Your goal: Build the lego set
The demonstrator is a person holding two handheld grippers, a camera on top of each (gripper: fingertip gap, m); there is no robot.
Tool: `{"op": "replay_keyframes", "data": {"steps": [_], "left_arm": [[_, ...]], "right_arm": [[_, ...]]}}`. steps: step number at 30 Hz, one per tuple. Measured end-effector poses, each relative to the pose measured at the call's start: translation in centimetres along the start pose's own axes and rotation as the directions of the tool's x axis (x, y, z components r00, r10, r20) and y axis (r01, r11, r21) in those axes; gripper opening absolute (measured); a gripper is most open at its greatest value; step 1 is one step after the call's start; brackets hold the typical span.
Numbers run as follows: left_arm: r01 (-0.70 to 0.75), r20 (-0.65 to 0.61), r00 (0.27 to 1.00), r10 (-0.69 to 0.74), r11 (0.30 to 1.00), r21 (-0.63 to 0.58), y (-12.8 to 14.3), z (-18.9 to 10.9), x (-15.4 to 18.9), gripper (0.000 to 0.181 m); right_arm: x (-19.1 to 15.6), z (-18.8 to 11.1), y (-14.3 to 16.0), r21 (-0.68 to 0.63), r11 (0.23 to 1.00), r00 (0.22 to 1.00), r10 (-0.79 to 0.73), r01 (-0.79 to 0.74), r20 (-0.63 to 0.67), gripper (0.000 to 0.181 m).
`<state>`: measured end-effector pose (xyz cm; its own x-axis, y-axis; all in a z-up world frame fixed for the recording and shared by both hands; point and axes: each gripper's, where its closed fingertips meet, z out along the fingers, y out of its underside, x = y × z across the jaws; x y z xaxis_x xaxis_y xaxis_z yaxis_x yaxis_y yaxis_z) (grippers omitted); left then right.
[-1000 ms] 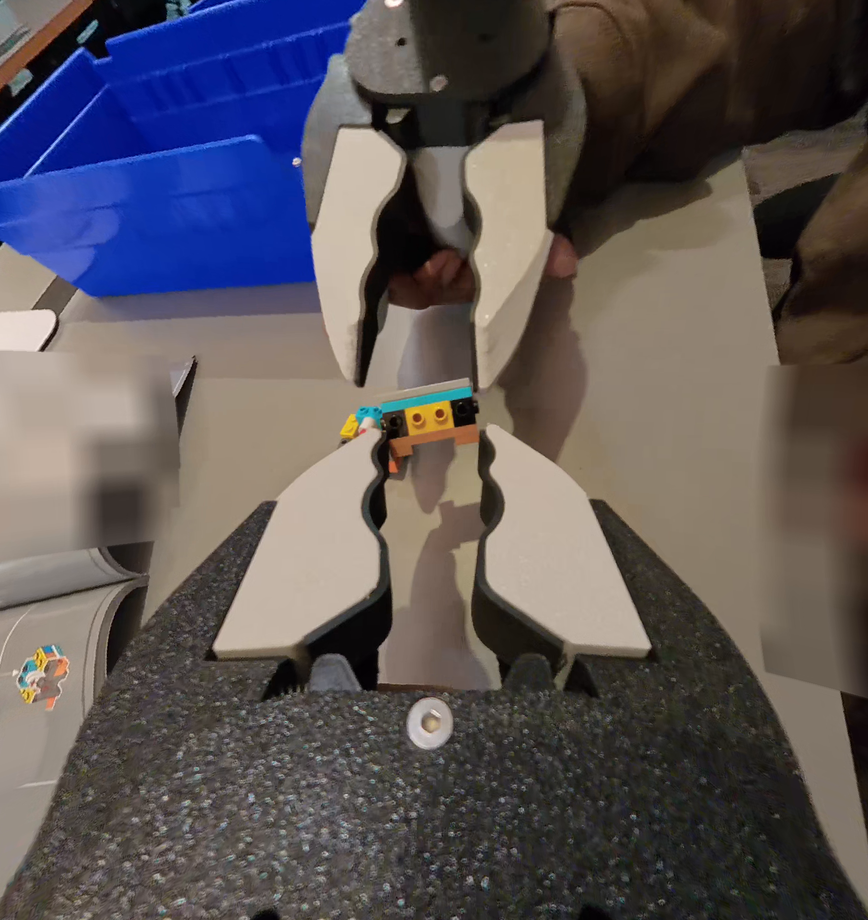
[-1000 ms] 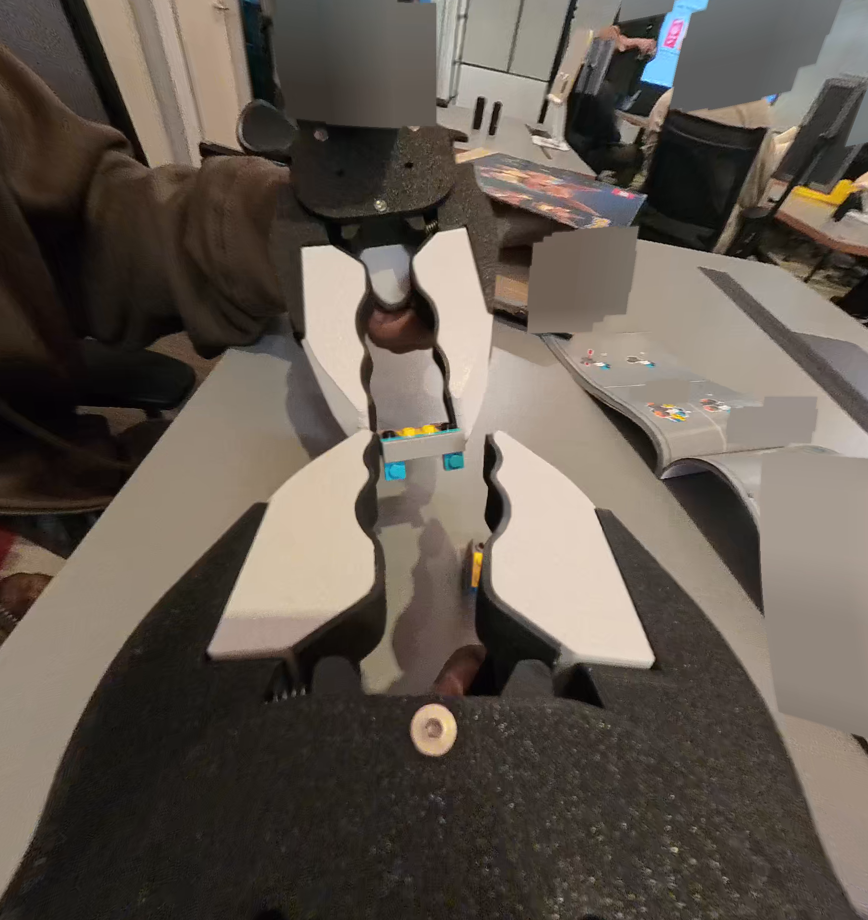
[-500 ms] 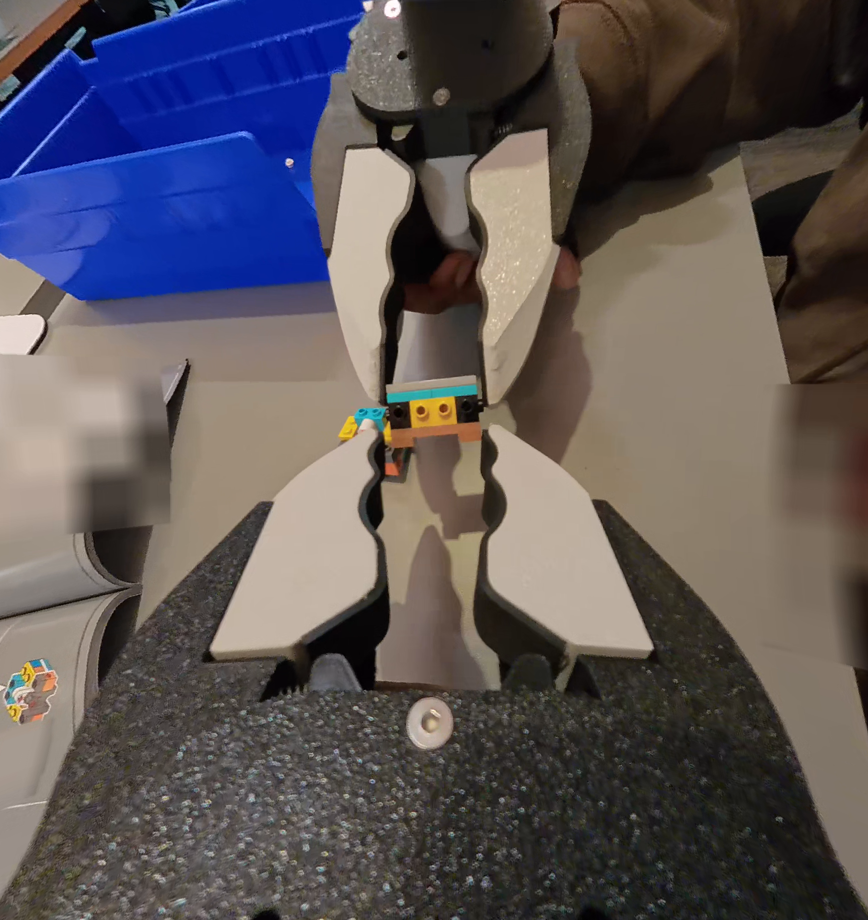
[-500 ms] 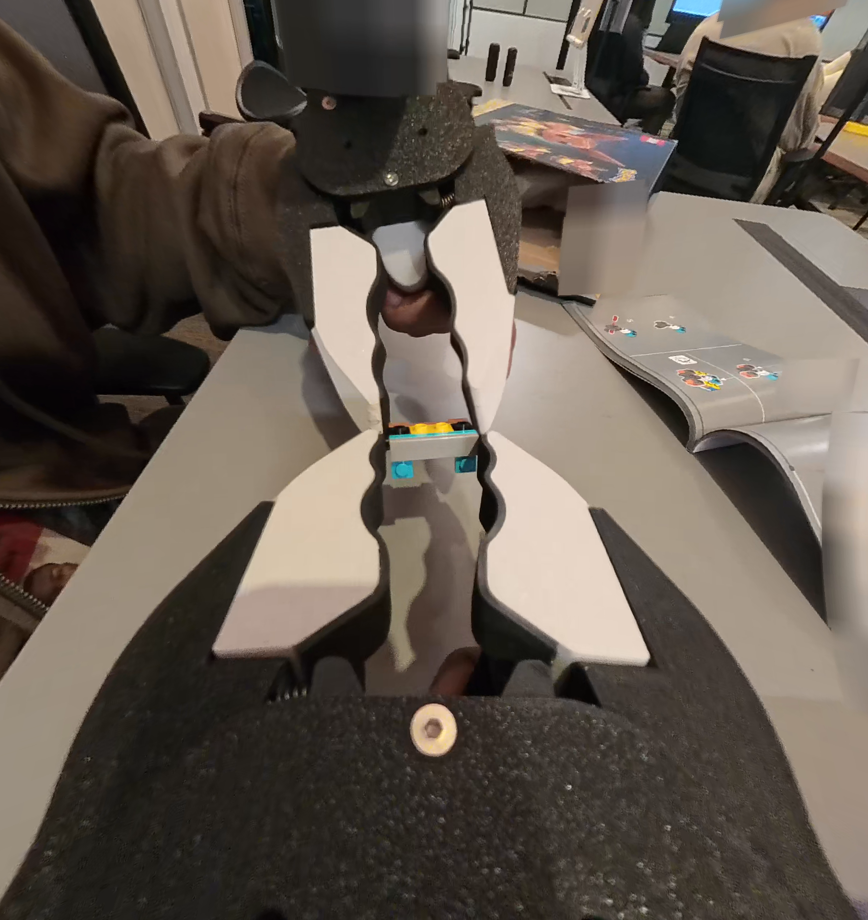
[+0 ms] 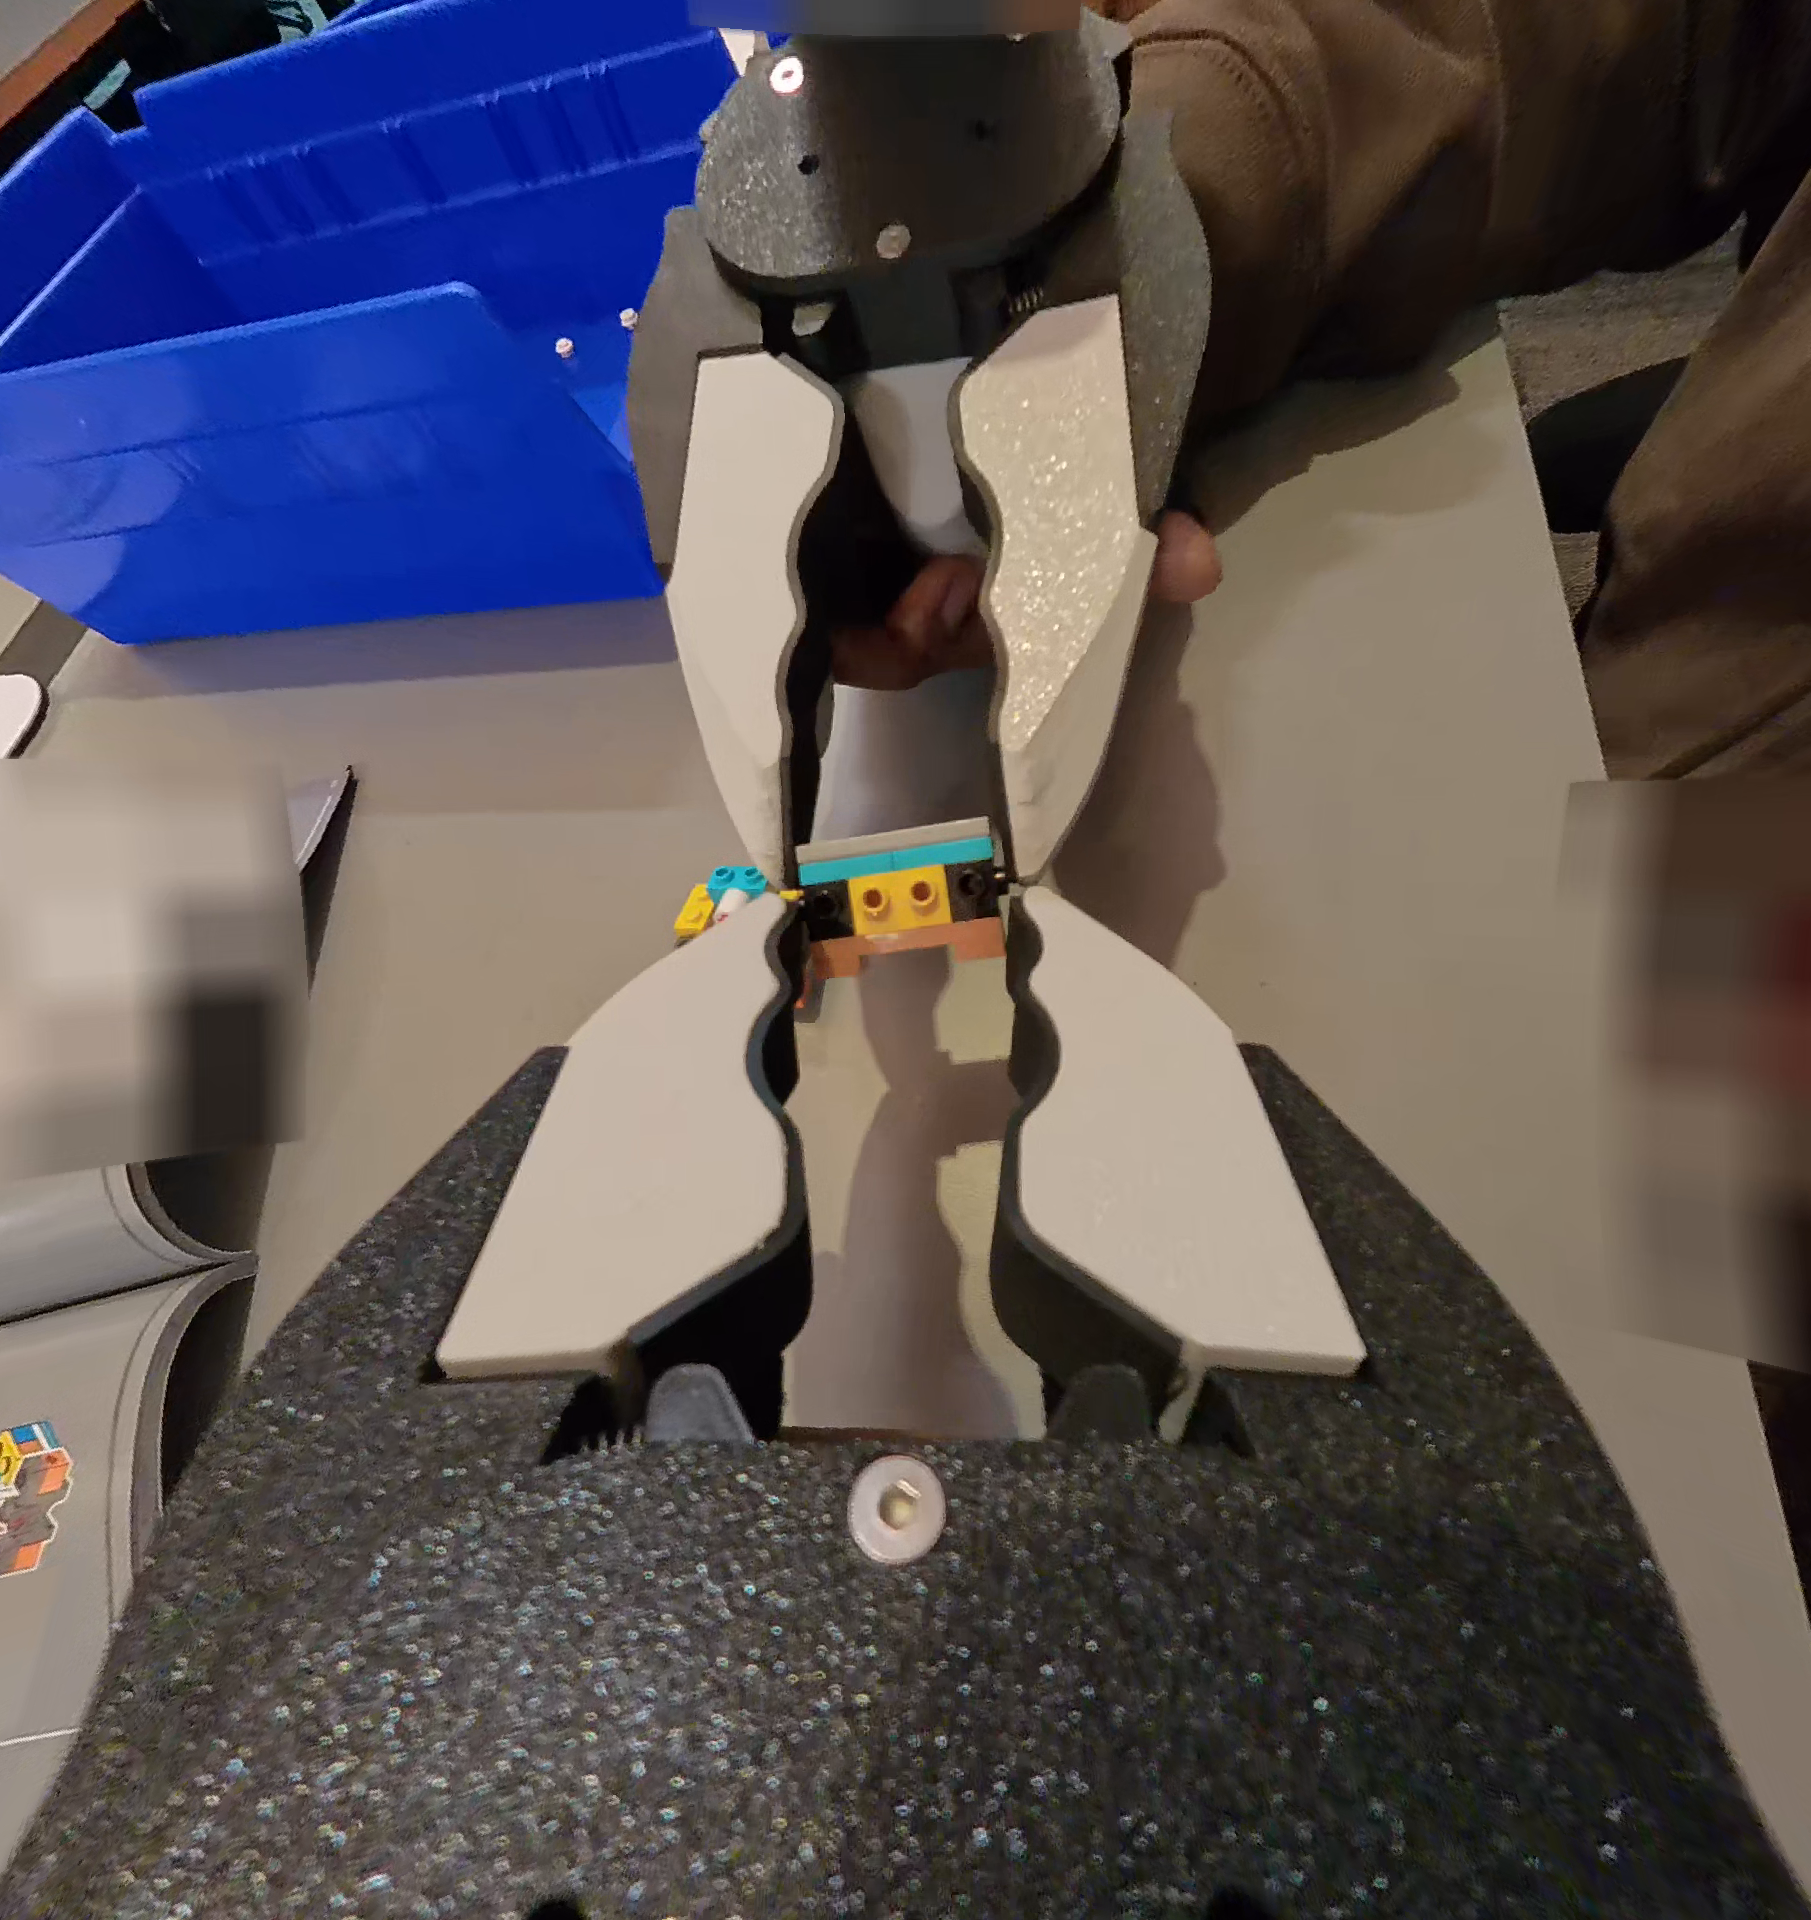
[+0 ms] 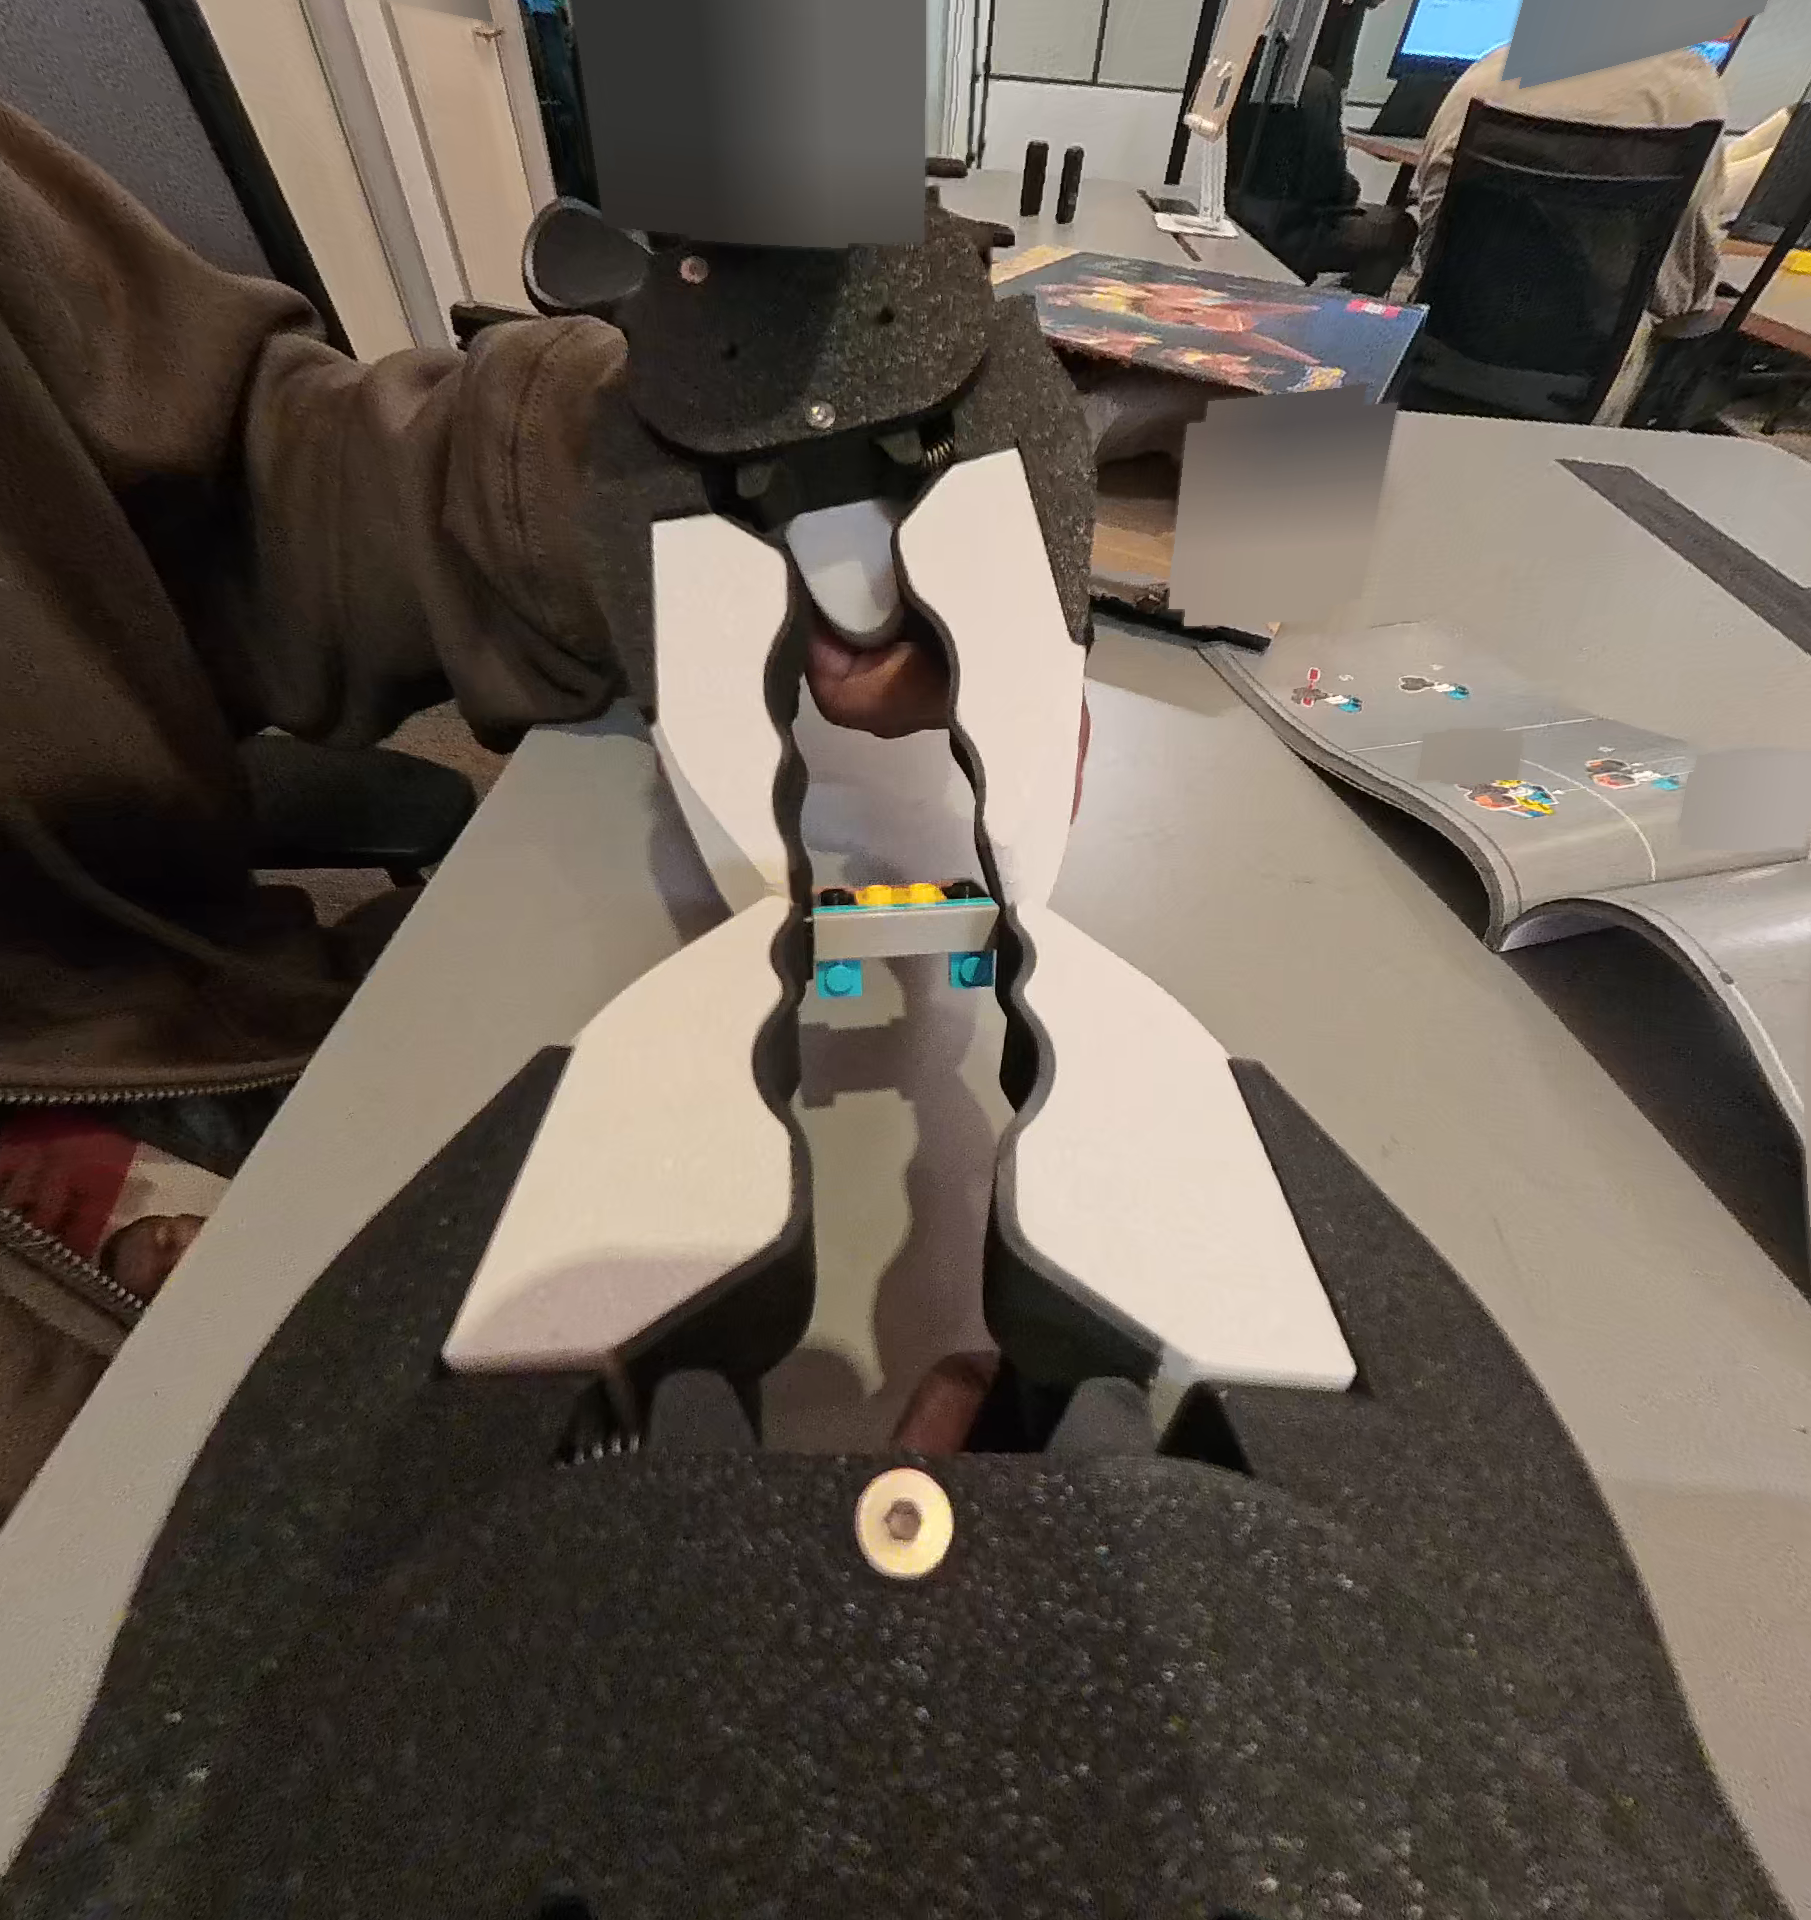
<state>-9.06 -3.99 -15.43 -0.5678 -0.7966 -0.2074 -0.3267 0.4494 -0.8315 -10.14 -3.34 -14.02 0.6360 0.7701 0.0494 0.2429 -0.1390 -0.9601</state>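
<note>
A small lego assembly has a yellow brick between black ones, a teal and grey plate on one side and brown pieces on the other. It hangs just above the grey table. My left gripper is shut on its two ends. My right gripper comes in from the opposite side, and its fingertips press the same ends. In the right wrist view the assembly shows its grey plate and two teal studs. There it sits between my right gripper and the left gripper facing it.
A small loose teal, yellow and white piece lies on the table left of the fingertips. Blue bins stand at the back left. An open instruction booklet and a lego box lie beyond. A brown sleeve is close by. My two grippers' fingertips are within a few centimetres of each other.
My right gripper has narrowed its fingers and moved in onto the ends of the assembly. My left gripper has kept hold of it and stayed nearly still.
</note>
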Motion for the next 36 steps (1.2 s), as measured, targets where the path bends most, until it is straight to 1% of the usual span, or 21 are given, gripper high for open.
{"op": "replay_keyframes", "data": {"steps": [3, 5, 10, 17, 20, 21, 22, 23, 25, 26, 30, 33, 36], "left_arm": [[0.008, 0.011, 1.000, -0.008, 1.000, -0.005, 0.2, 0.1, -0.4, 0.038], [0.007, 0.020, 1.000, -0.006, 1.000, -0.017, 0.7, 0.0, -0.7, 0.038], [0.018, 0.029, 0.999, -0.018, 1.000, -0.022, 1.6, -0.3, -1.5, 0.038], [0.035, 0.032, 0.999, -0.034, 0.999, -0.032, 2.5, -0.2, -2.6, 0.038], [0.042, 0.027, 0.999, -0.042, 0.999, -0.031, 2.7, -0.1, -2.9, 0.038], [0.046, 0.024, 0.999, -0.045, 0.999, -0.028, 2.7, -0.1, -3.0, 0.038], [0.050, 0.019, 0.999, -0.049, 0.998, -0.026, 2.8, -0.1, -3.0, 0.038], [0.053, 0.016, 0.998, -0.053, 0.998, -0.022, 2.8, -0.1, -3.1, 0.038], [0.058, 0.013, 0.998, -0.058, 0.998, -0.013, 2.7, -0.3, -3.4, 0.038], [0.058, 0.013, 0.998, -0.058, 0.998, -0.007, 2.5, -0.5, -3.5, 0.038], [0.037, 0.000, 0.999, -0.037, 0.999, 0.034, 0.7, -1.5, -4.1, 0.038], [0.006, -0.031, 1.000, -0.005, 0.999, 0.041, -1.0, -2.3, -4.1, 0.038], [-0.023, -0.045, 0.999, 0.024, 0.999, 0.031, -3.0, -2.8, -4.1, 0.038]], "right_arm": [[0.5, -0.2, 0.3, -0.022, 1.000, 1.000, -0.010, 0.010, -0.016, 0.035], [1.4, -0.7, 0.9, -0.061, 0.998, 0.999, -0.012, 0.009, -0.048, 0.043], [4.4, -1.3, 3.7, -0.208, 0.975, 0.981, 0.042, -0.082, -0.188, 0.051], [5.2, -0.1, 6.7, -0.405, 0.899, 0.976, 0.095, -0.167, -0.194, 0.059], [5.4, 0.2, 7.8, -0.475, 0.860, 0.975, 0.099, -0.186, -0.201, 0.055], [5.5, 0.2, 7.9, -0.481, 0.857, 0.974, 0.098, -0.187, -0.203, 0.051], [5.5, 0.3, 7.8, -0.480, 0.858, 0.975, 0.098, -0.183, -0.197, 0.038], [5.4, 0.3, 7.8, -0.479, 0.859, 0.976, 0.100, -0.182, -0.192, 0.038], [5.6, 0.3, 7.4, -0.449, 0.874, 0.975, 0.107, -0.186, -0.196, 0.038], [5.7, 0.3, 6.8, -0.411, 0.892, 0.973, 0.114, -0.189, -0.200, 0.038], [5.2, 0.1, 3.2, -0.163, 0.959, 0.965, 0.207, -0.233, -0.161, 0.037], [4.7, -0.5, 0.8, 0.007, 0.971, 0.960, 0.238, -0.240, -0.150, 0.037], [4.1, -1.1, -1.1, 0.124, 0.972, 0.963, 0.218, -0.200, -0.160, 0.037]]}}
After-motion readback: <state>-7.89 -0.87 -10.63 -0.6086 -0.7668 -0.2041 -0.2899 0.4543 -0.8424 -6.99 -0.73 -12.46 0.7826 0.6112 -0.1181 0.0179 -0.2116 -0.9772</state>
